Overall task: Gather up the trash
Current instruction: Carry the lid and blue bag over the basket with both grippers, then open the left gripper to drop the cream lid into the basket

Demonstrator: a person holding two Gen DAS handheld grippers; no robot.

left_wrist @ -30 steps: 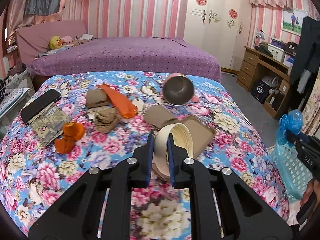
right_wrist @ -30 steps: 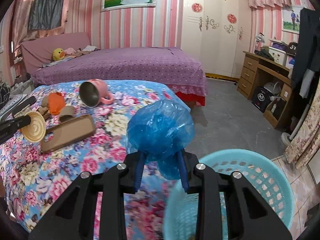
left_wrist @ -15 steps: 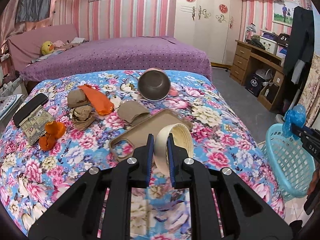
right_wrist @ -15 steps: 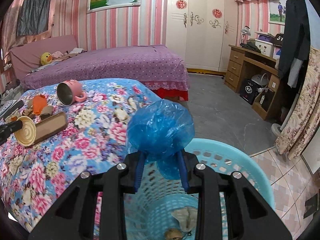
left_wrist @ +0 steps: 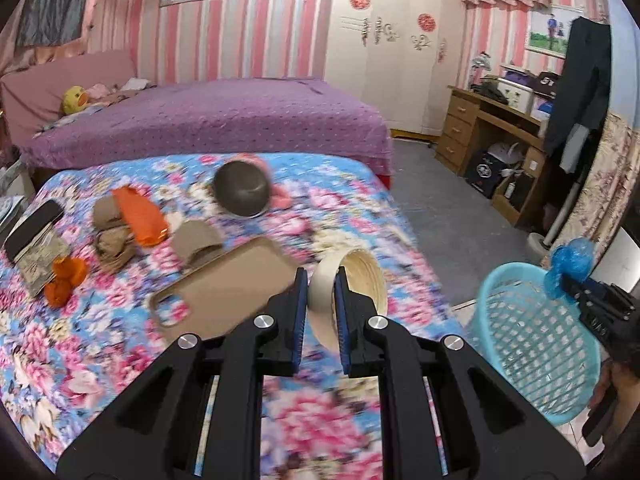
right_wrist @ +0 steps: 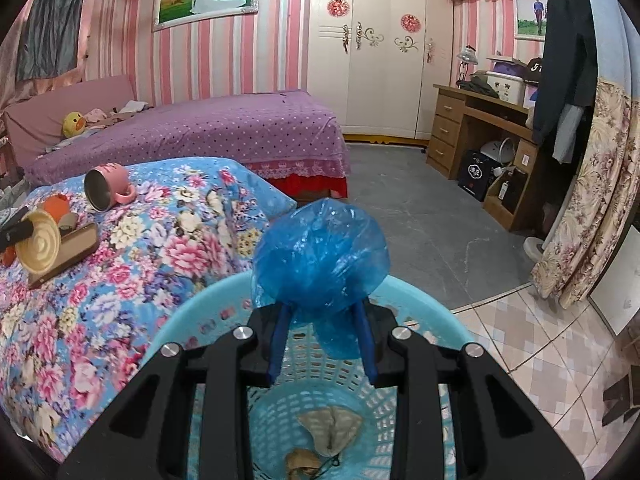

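Observation:
My left gripper (left_wrist: 321, 280) is shut on a cream paper bowl (left_wrist: 352, 280), holding it by the rim above the floral bed near its right edge; the bowl also shows in the right wrist view (right_wrist: 40, 242). My right gripper (right_wrist: 322, 312) is shut on a crumpled blue plastic bag (right_wrist: 320, 256) and holds it right above the light blue laundry-style basket (right_wrist: 192, 320). The basket (left_wrist: 532, 336) stands on the floor beside the bed, with some brown scraps (right_wrist: 328, 428) at its bottom. The bag also shows in the left wrist view (left_wrist: 570, 264).
On the floral bedspread (left_wrist: 80, 340) lie a brown phone case (left_wrist: 224, 280), a pink mug (left_wrist: 244, 194) on its side, an orange wrapper (left_wrist: 140, 216), brown crumpled paper (left_wrist: 112, 240), orange peel (left_wrist: 66, 280) and a black phone (left_wrist: 32, 228). A wooden desk (right_wrist: 480, 128) stands at the right.
Both grippers have moved right toward the basket. The blue bag now hangs over the basket's opening, and the bowl has come closer to the bed's right edge.

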